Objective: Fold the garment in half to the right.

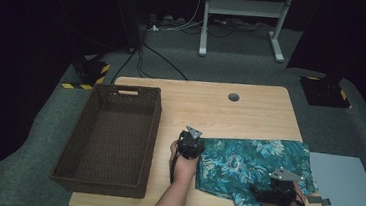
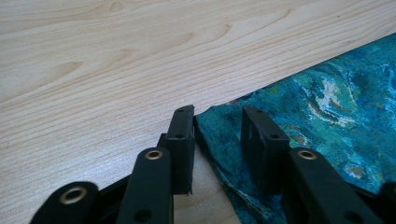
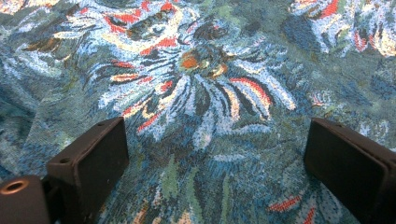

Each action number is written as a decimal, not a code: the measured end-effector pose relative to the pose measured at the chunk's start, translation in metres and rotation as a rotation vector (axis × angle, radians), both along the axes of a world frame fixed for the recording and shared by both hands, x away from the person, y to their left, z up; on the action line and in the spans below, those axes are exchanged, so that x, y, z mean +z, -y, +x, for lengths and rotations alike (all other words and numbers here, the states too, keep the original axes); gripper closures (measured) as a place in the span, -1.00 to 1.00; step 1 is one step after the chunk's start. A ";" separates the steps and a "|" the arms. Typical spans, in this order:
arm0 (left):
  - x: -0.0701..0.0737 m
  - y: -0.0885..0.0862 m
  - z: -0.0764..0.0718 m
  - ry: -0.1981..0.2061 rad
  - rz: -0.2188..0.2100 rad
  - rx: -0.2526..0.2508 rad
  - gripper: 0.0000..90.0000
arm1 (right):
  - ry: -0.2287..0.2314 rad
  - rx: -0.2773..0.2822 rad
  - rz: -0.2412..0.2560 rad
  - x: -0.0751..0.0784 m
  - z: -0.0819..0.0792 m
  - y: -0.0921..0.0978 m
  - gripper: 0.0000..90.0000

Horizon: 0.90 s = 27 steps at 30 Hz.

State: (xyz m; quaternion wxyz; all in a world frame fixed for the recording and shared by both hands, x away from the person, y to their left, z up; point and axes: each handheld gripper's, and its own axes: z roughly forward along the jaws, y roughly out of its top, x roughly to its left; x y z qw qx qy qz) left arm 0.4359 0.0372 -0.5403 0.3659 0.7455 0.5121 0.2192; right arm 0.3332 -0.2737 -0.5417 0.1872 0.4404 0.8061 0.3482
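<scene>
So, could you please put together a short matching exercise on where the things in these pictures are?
Things:
1. wicker basket
2. floral cloth
3. left gripper
4. right gripper

Places:
A. jaws astride the cloth's corner
B. left part of the table, nothing inside
C. jaws wide apart over the flower pattern
D. spread on the table's right part

Pairs: 1-B, 2-D, 3-A, 4-C

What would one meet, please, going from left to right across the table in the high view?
Basket → left claw at the cloth's left corner → cloth → grey board off the table's right edge. The right claw sits over the cloth, so it has no place in the order.
</scene>
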 end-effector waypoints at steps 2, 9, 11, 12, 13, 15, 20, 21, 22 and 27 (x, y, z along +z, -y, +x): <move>0.000 0.001 0.000 -0.001 -0.004 0.010 0.49 | 0.002 0.004 0.003 0.000 -0.001 -0.001 -0.81; 0.000 -0.001 0.001 -0.008 -0.029 0.033 0.68 | 0.037 0.017 0.002 0.003 -0.006 -0.007 -0.76; 0.000 0.000 0.000 -0.012 -0.036 0.031 0.77 | 0.039 0.017 0.003 0.004 -0.008 -0.010 -0.77; 0.000 0.000 0.000 -0.011 -0.034 0.031 0.78 | 0.040 0.019 0.005 0.005 -0.009 -0.012 -0.77; 0.000 0.001 0.000 -0.011 -0.034 0.032 0.78 | 0.042 0.018 0.007 0.006 -0.011 -0.014 -0.77; 0.000 0.001 0.000 -0.009 -0.032 0.027 0.82 | 0.045 0.022 0.016 0.007 -0.013 -0.019 -0.77; 0.000 0.001 0.000 -0.012 -0.038 0.023 0.85 | 0.044 0.034 0.029 0.013 -0.015 -0.028 -0.72; 0.000 0.001 0.000 -0.012 -0.037 0.023 0.85 | 0.044 0.033 0.030 0.014 -0.015 -0.029 -0.72; 0.000 0.001 0.000 -0.011 -0.037 0.023 0.85 | 0.046 0.027 0.052 0.017 -0.017 -0.034 -0.70; 0.000 0.002 -0.001 -0.009 -0.032 0.024 0.85 | 0.067 0.027 0.056 0.021 -0.020 -0.045 -0.69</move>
